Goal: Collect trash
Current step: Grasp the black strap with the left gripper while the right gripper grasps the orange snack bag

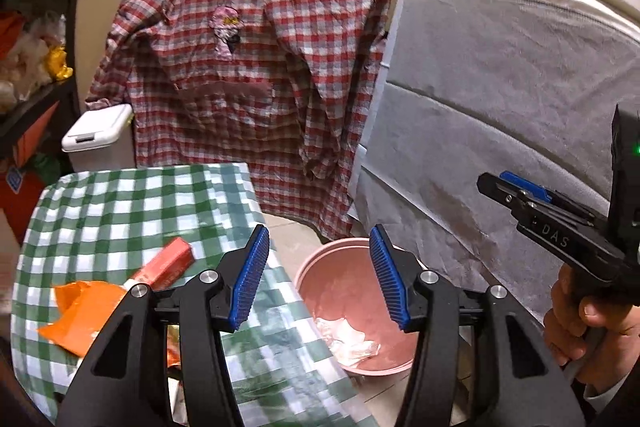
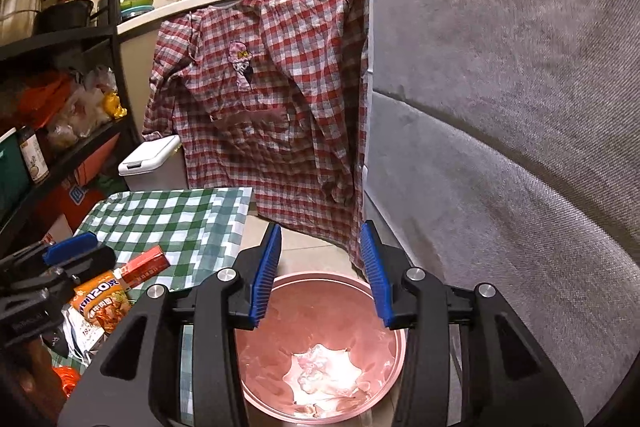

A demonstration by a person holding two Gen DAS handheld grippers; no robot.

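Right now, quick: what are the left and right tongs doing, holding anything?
Left tongs: open, empty, at the checked table's edge.
Right tongs: open, empty, above the pink bin with crumpled wrapping inside.

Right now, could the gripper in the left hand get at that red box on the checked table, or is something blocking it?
Probably yes. The left gripper stands open and empty, and the red box lies uncovered on the checked tablecloth just beside it. Only the orange wrapper lies against its near end.
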